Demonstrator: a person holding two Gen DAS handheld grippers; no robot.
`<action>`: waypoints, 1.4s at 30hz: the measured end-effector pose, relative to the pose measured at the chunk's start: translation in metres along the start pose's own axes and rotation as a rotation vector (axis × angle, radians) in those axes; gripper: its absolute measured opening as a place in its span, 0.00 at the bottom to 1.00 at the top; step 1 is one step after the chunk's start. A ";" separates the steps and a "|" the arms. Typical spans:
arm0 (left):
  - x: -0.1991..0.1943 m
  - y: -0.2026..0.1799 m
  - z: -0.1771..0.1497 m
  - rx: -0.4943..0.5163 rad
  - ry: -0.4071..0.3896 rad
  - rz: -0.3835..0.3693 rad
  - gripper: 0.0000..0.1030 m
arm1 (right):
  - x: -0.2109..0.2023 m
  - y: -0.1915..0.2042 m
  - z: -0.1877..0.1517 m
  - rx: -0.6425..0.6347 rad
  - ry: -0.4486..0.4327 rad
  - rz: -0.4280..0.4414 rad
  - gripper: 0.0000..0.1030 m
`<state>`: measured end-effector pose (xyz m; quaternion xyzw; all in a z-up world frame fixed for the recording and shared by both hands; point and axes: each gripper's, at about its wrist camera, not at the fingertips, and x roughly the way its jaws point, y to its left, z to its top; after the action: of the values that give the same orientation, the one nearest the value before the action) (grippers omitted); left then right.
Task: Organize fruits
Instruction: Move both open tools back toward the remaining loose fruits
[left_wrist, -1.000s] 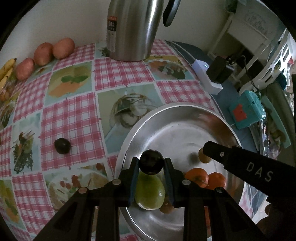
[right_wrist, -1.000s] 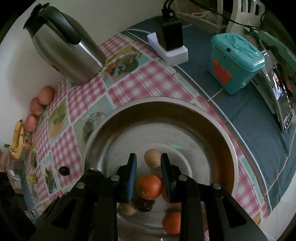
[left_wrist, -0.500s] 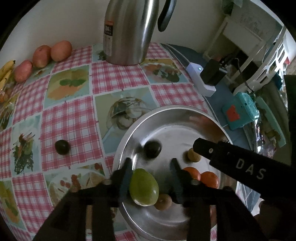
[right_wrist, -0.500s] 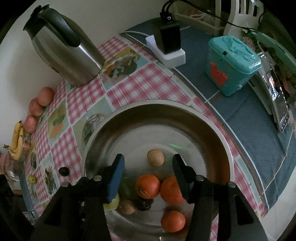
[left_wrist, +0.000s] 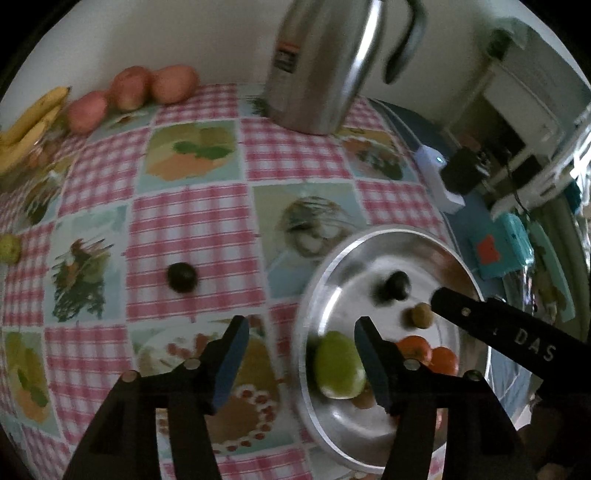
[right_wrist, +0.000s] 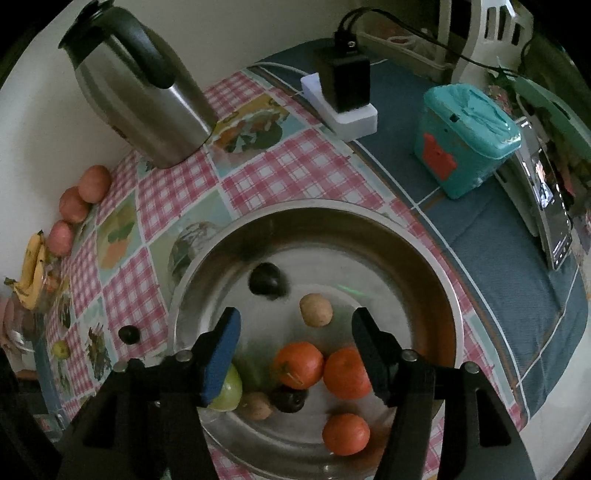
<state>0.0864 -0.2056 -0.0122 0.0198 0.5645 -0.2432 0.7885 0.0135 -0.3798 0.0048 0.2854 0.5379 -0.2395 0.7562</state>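
1. The left gripper (left_wrist: 297, 341) has just been opening and now holds nothing; the dark round plum (left_wrist: 396, 286) it carried a second ago lies loose in the shiny steel basin (left_wrist: 314, 295). One more fruit looks delivered.
2. It has drifted left, tilted down over the checked tablecloth (left_wrist: 184, 229), where another small dark fruit (left_wrist: 181, 277) waits.
3. The right gripper (right_wrist: 295, 338) has also just been opening; its jaws stand spread and empty above the round orange tangerine (right_wrist: 297, 363), pointing steeply down.

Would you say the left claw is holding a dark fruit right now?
No, the left claw is open and empty; the dark fruit lies loose in the metal bowl.
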 end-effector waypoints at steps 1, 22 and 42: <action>-0.002 0.005 0.000 -0.012 -0.003 0.007 0.63 | 0.000 0.001 0.000 -0.004 0.000 -0.002 0.62; -0.040 0.117 0.002 -0.274 -0.079 0.118 0.74 | 0.007 0.057 -0.015 -0.145 0.026 0.012 0.65; -0.058 0.154 -0.005 -0.335 -0.131 0.181 1.00 | 0.009 0.109 -0.036 -0.311 0.004 0.036 0.88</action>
<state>0.1300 -0.0476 0.0008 -0.0765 0.5405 -0.0748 0.8345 0.0648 -0.2767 0.0061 0.1747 0.5649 -0.1392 0.7944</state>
